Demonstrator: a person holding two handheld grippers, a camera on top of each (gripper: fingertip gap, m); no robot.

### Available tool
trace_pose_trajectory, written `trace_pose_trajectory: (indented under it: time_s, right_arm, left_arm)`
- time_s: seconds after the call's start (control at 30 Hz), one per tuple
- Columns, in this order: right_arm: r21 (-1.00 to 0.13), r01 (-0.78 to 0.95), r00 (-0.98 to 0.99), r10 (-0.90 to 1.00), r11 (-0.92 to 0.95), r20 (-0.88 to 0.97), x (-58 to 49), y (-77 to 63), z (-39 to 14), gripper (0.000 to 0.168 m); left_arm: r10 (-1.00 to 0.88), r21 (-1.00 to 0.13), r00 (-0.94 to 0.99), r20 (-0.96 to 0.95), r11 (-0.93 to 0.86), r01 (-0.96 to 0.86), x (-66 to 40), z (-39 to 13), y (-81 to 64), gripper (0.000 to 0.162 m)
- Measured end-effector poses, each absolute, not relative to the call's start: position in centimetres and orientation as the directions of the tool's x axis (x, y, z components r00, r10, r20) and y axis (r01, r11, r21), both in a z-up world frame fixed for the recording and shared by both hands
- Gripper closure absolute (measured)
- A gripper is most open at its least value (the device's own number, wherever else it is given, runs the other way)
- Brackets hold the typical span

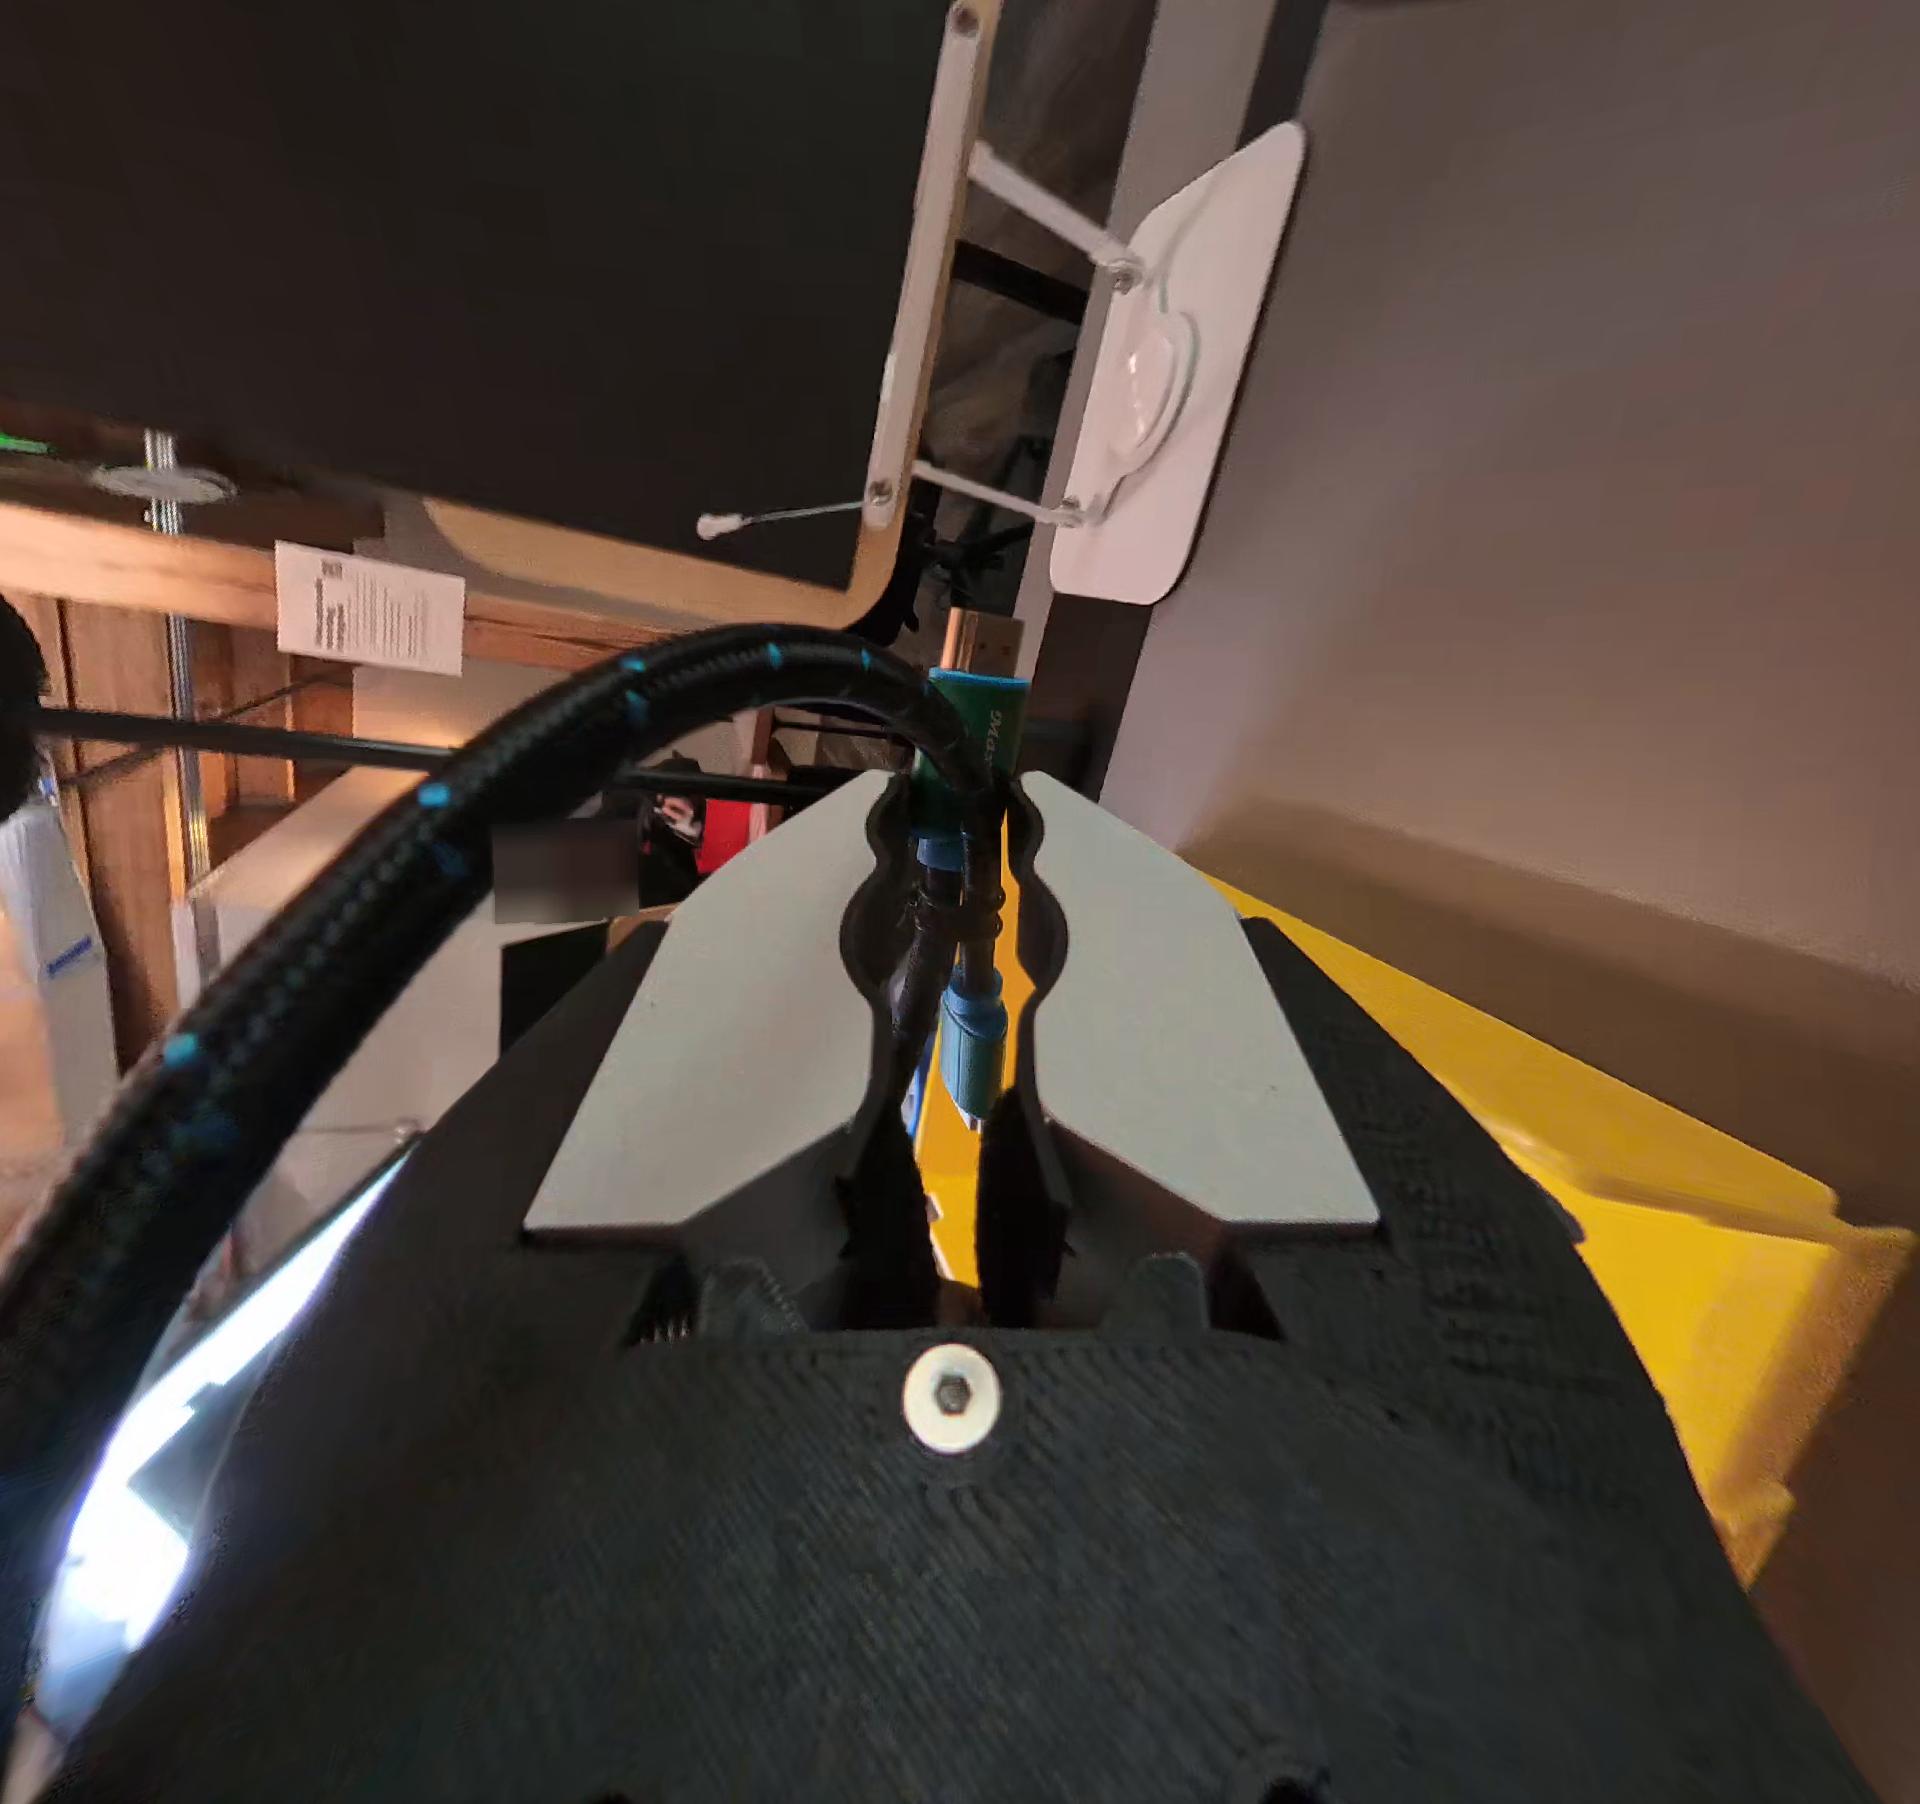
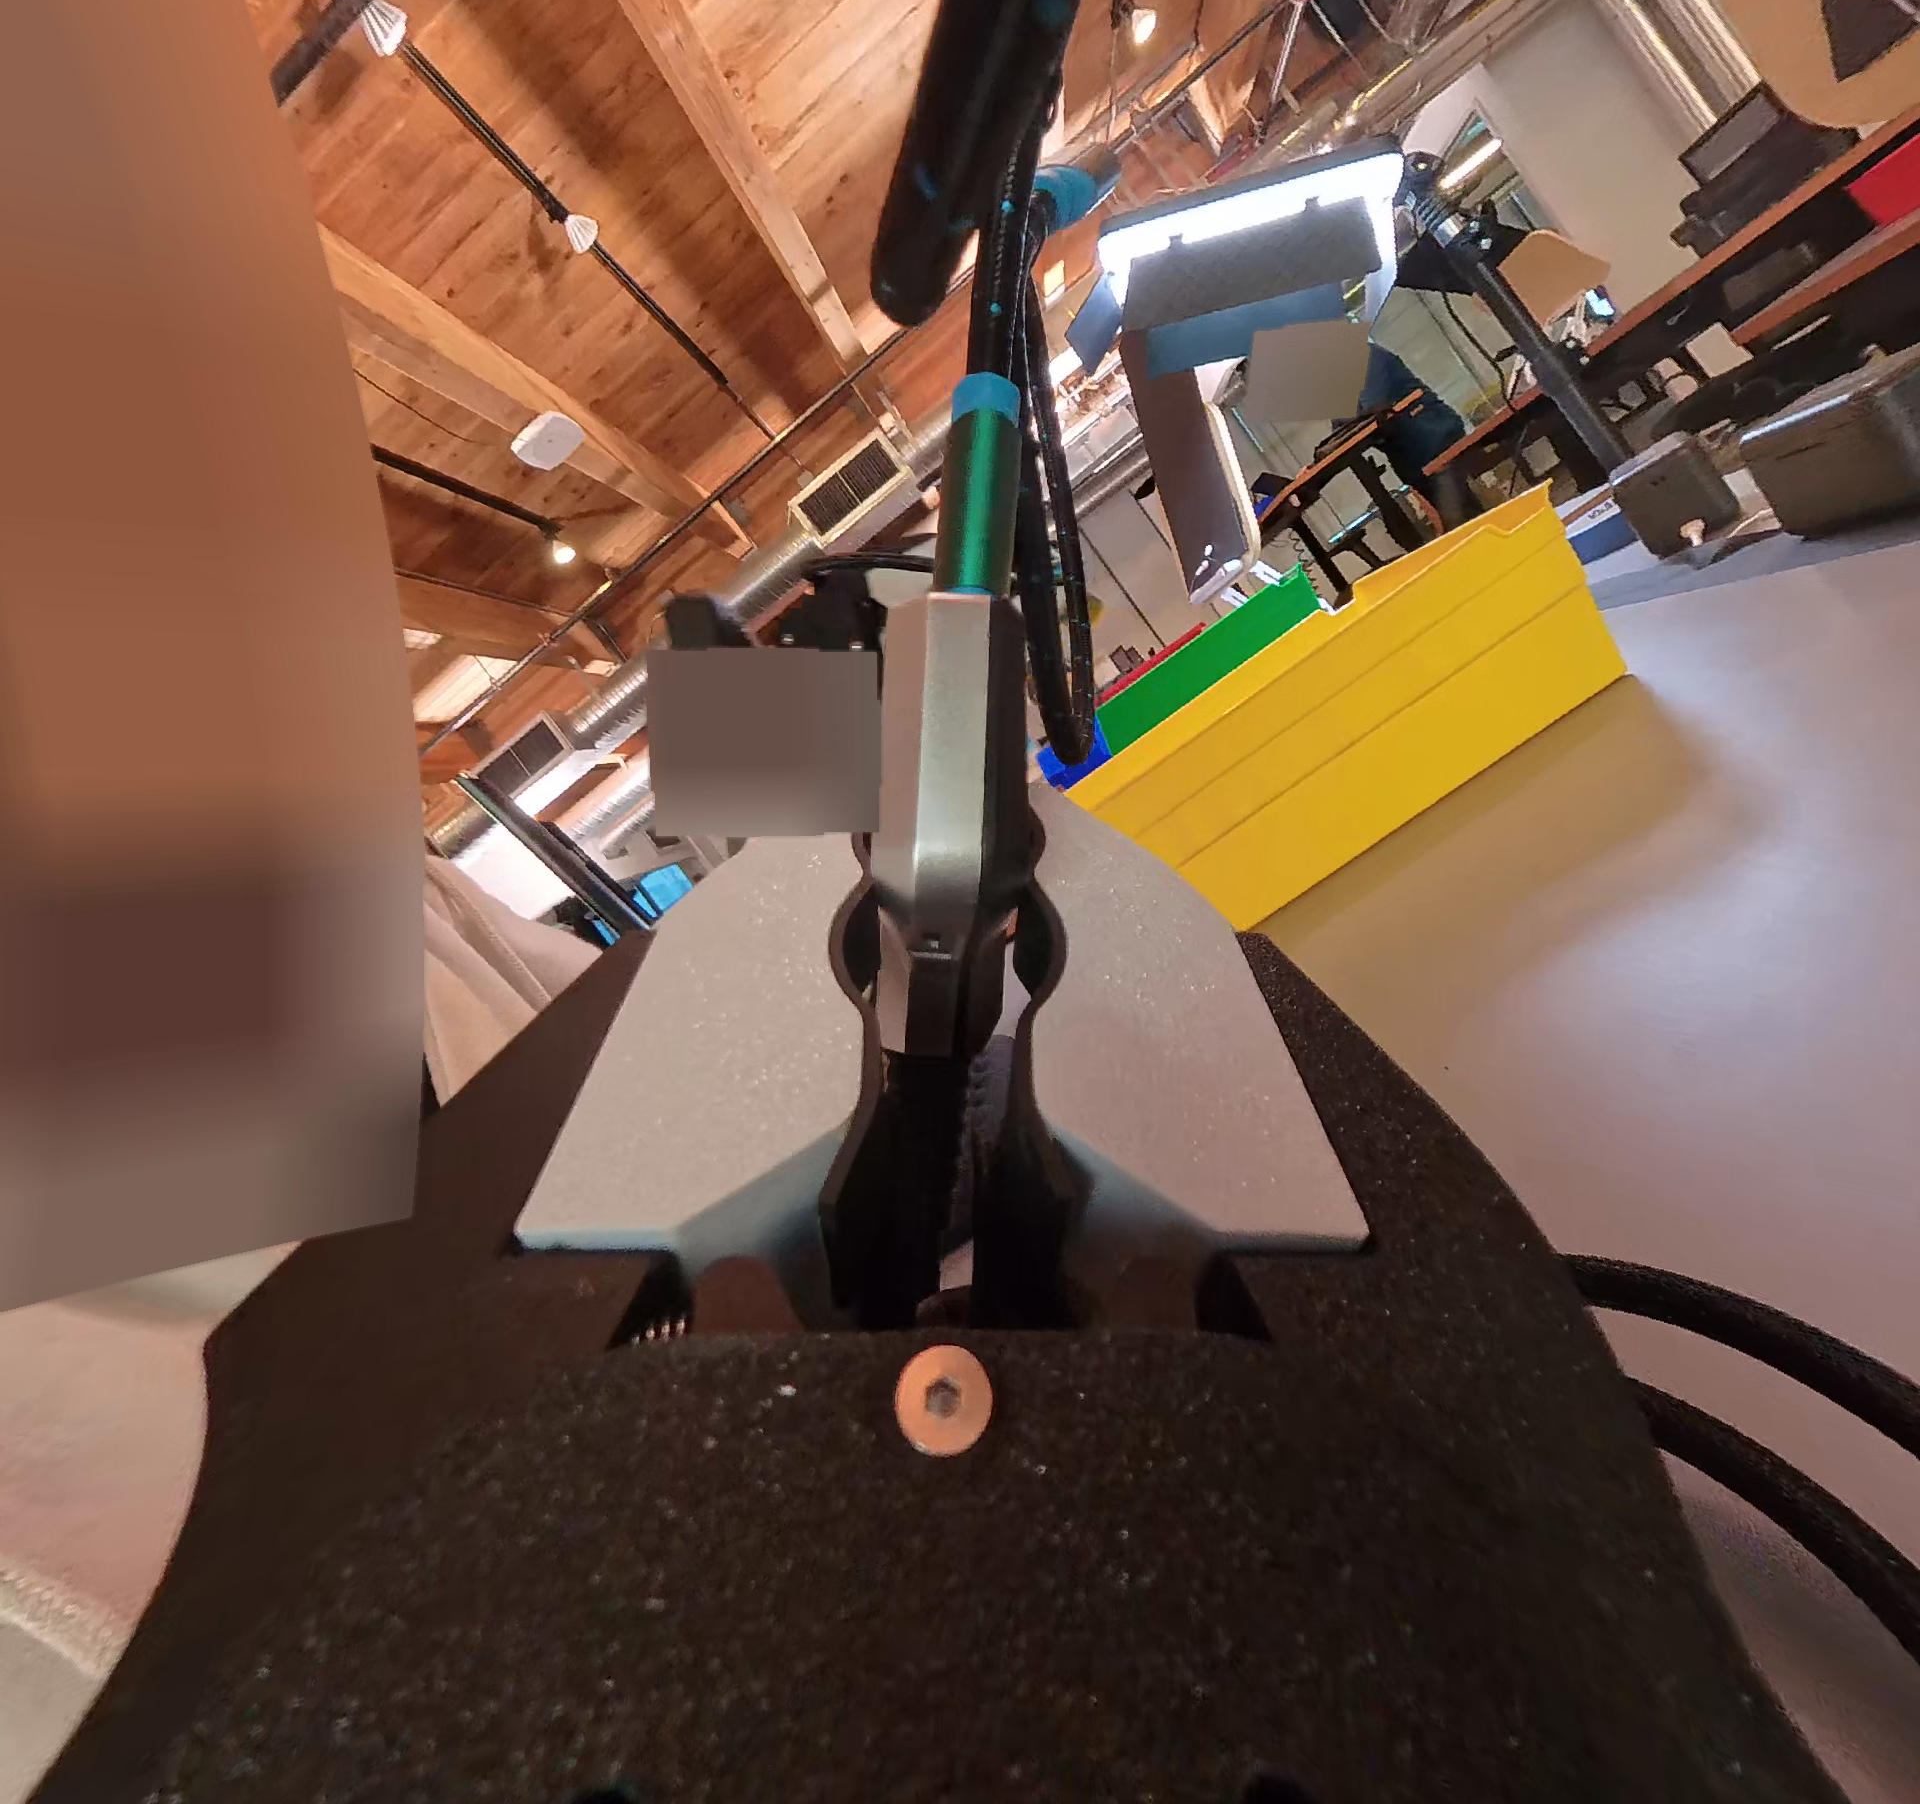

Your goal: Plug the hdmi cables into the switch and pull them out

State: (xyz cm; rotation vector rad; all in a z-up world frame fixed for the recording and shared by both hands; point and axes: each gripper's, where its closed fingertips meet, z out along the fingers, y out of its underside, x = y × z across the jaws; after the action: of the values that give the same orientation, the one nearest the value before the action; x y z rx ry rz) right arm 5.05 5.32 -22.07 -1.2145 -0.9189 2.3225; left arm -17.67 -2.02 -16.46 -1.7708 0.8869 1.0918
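In the left wrist view my left gripper (image 1: 956,790) is shut on a green HDMI plug (image 1: 977,720) at its fingertips. The plug's gold metal end (image 1: 982,640) points away and is free. Its black braided cable (image 1: 343,907) loops back to the left. A blue plug (image 1: 971,1037) shows through the gap below the fingers. In the right wrist view my right gripper (image 2: 951,824) is shut on the grey metal switch (image 2: 930,767) and holds it upright. A green plug (image 2: 971,507) sits in the switch's top end, and its cable (image 2: 987,71) runs upward.
A yellow bin (image 2: 1351,684) stands on the grey table (image 2: 1662,923) at the right, with a green bin (image 2: 1195,663) behind it. The yellow bin (image 1: 1558,1183) also shows in the left wrist view. A lit lamp panel (image 2: 1247,227) hangs above. Cable loops (image 2: 1766,1442) lie at the lower right.
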Motion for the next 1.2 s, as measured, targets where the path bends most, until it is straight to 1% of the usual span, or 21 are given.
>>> trace_pose_trajectory:
  time_s: [0.07, 0.2, 0.27, 0.33, 0.4, 0.47, 0.63, 0.73, 0.83, 0.9, 1.07, 1.2]
  right_arm:
    - [-0.708, -0.023, -0.549, 0.601, -0.706, -0.582, 5.0, 5.3, -22.2, 0.148]
    - [-0.716, 0.01, -0.519, 0.609, -0.698, -0.6, 4.8, 5.5, -22.6, 0.148]
    - [-0.724, 0.081, -0.535, 0.583, -0.685, -0.611, 5.0, 5.1, -22.9, 0.148]
    - [-0.771, 0.118, -0.538, 0.613, -0.626, -0.579, 5.2, 4.5, -23.1, 0.148]
    - [-0.824, 0.133, -0.561, 0.643, -0.551, -0.521, 5.5, 3.7, -23.0, 0.148]
    - [-0.863, 0.125, -0.593, 0.661, -0.489, -0.46, 5.8, 2.8, -22.6, 0.148]
    - [-0.923, 0.16, -0.572, 0.729, -0.35, -0.376, 5.6, 1.6, -22.8, 0.148]
    - [-0.954, 0.194, -0.553, 0.778, -0.227, -0.298, 5.3, 0.6, -23.3, 0.148]
    - [-0.971, 0.201, -0.528, 0.82, -0.131, -0.221, 4.7, 0.1, -23.6, 0.148]
    - [-0.973, 0.221, -0.512, 0.842, -0.063, -0.171, 4.4, -0.1, -24.0, 0.148]
    - [-0.955, 0.296, -0.542, 0.828, 0.028, -0.143, 4.3, -1.2, -25.3, 0.148]
    - [-0.951, 0.308, -0.551, 0.819, 0.023, -0.159, 4.4, -1.4, -25.6, 0.148]
  left_arm:
    - [-0.196, -0.199, 0.295, -0.935, -0.396, -0.896, -15.4, -16.3, -2.0, 0.143]
    - [-0.379, 0.036, 0.121, -0.917, -0.382, -0.923, -11.6, -17.2, -1.9, 0.144]
    - [-0.473, 0.111, 0.068, -0.878, -0.34, -0.934, -9.4, -18.2, -1.9, 0.144]
    - [-0.56, 0.141, 0.046, -0.827, -0.287, -0.947, -6.9, -19.2, -2.2, 0.143]
    - [-0.606, 0.148, 0.031, -0.795, -0.242, -0.959, -4.7, -20.0, -2.4, 0.143]
    - [-0.604, 0.145, 0.012, -0.797, -0.211, -0.967, -3.2, -20.2, -2.2, 0.143]
    - [-0.613, 0.069, 0.067, -0.787, -0.195, -0.978, -1.4, -21.5, -2.0, 0.144]
    - [-0.625, 0.051, 0.097, -0.774, -0.215, -0.975, -1.3, -22.3, -2.0, 0.143]
    - [-0.645, -0.01, 0.185, -0.741, -0.265, -0.964, -1.2, -23.3, -2.3, 0.144]
    - [-0.654, -0.029, 0.219, -0.724, -0.289, -0.957, -1.2, -23.9, -2.6, 0.144]
    - [-0.685, 0.007, 0.209, -0.698, -0.299, -0.954, -1.1, -24.9, -3.0, 0.144]
    - [-0.701, 0.104, 0.124, -0.703, -0.273, -0.956, -0.8, -25.4, -3.1, 0.144]
